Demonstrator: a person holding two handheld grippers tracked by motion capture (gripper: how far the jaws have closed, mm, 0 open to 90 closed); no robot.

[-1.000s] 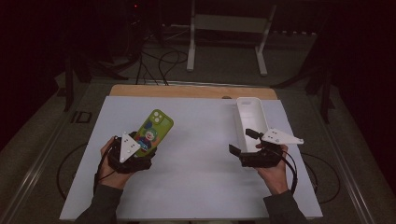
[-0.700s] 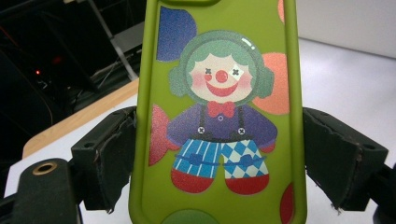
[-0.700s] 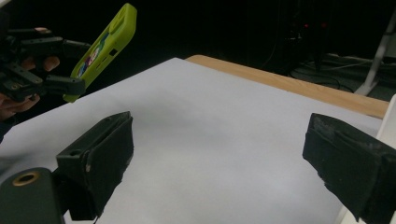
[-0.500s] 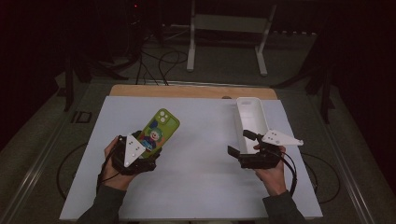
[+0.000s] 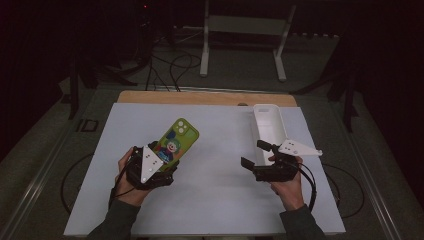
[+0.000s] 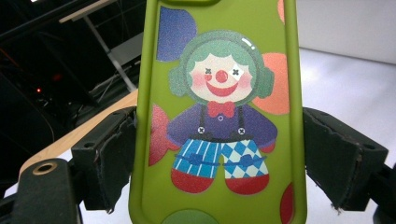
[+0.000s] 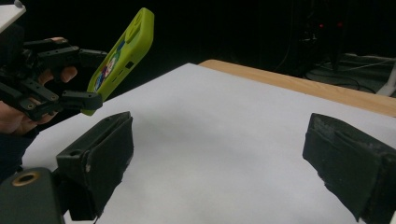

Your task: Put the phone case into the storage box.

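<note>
Phone case (image 6: 219,116): clamped by its 2 edges in left gripper (image 5: 159,167), lifted off table (image 5: 220,200)
Right gripper (image 7: 219,163): wide, nothing between
Next: probably carry case toward white tray (image 5: 270,127)

Looks like a lab or recording studio; dark room, lit white table (image 5: 210,210) on wooden top, cables (image 5: 172,67) across grey floor, metal stand (image 5: 245,30) behind; no home furnishings.

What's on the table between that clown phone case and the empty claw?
Nothing: the high view shows bare white tabletop between the phone case and the right claw.
</note>
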